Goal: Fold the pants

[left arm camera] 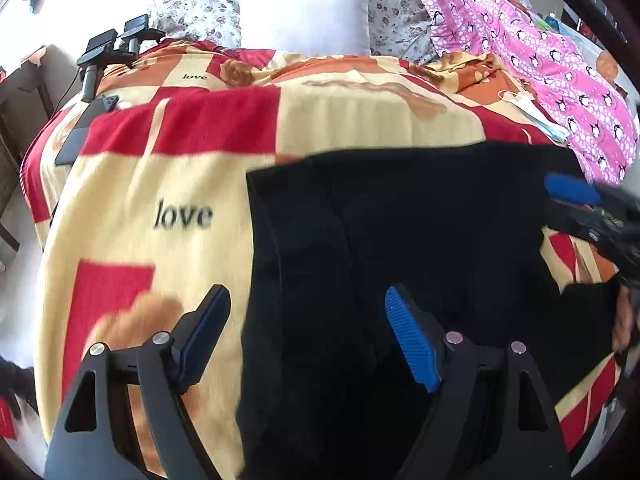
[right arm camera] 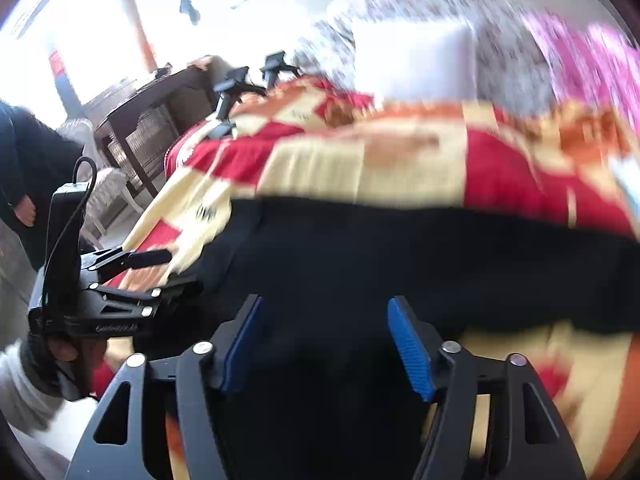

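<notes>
Lying flat near the bed's front edge: black pants; left tool and right tool both spread wide, gripping nothing.

Black pants, folded into a flat dark slab, spread on the bed. Lying straight ahead of and beneath the left tool, left edge running between its fingers; likewise stretched crosswise before the right tool.

Daylight from a blown-out window floods both fisheye views, edges bowed and vignetted, the right wrist view smeared by motion blur, the left only slightly soft.
</notes>
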`<move>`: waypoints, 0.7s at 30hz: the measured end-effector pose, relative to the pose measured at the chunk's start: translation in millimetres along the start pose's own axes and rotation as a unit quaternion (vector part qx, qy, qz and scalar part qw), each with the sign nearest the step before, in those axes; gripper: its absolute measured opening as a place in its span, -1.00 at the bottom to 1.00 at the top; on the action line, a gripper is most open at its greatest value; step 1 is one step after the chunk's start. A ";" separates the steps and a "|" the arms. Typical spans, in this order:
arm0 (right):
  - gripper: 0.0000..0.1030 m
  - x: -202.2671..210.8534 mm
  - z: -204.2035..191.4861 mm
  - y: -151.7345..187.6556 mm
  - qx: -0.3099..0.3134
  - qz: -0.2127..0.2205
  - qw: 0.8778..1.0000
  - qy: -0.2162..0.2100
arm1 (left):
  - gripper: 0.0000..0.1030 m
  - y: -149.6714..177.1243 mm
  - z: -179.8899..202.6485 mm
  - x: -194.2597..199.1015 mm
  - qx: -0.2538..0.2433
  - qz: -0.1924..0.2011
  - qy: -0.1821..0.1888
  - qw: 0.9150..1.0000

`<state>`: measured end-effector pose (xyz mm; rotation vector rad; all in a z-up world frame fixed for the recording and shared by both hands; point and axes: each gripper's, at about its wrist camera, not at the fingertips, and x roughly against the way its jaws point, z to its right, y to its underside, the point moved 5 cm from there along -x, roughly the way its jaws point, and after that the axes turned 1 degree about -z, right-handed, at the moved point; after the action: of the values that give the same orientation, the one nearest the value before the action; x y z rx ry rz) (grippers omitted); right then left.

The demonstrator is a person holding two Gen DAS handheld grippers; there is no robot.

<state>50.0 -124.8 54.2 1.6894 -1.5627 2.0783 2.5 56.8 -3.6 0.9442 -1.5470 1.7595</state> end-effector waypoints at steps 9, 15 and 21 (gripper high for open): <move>0.32 -89.7 12.5 -36.8 0.213 -0.097 0.970 0.072 | 0.55 -43.2 -23.5 -37.7 -0.006 -0.029 -0.012 0.999; 0.26 -114.4 29.1 -31.9 0.246 -0.149 0.957 0.034 | 0.59 -64.0 -29.7 -68.1 -0.014 -0.050 0.004 0.999; -0.88 -104.2 21.8 -29.9 0.219 -0.136 0.966 0.001 | 0.60 -68.2 -19.7 -76.9 -0.035 -0.055 0.022 0.998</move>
<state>125.0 -70.9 -6.6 1.8887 -0.8404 2.3866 99.3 86.6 -30.3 0.9318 -1.4892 1.6296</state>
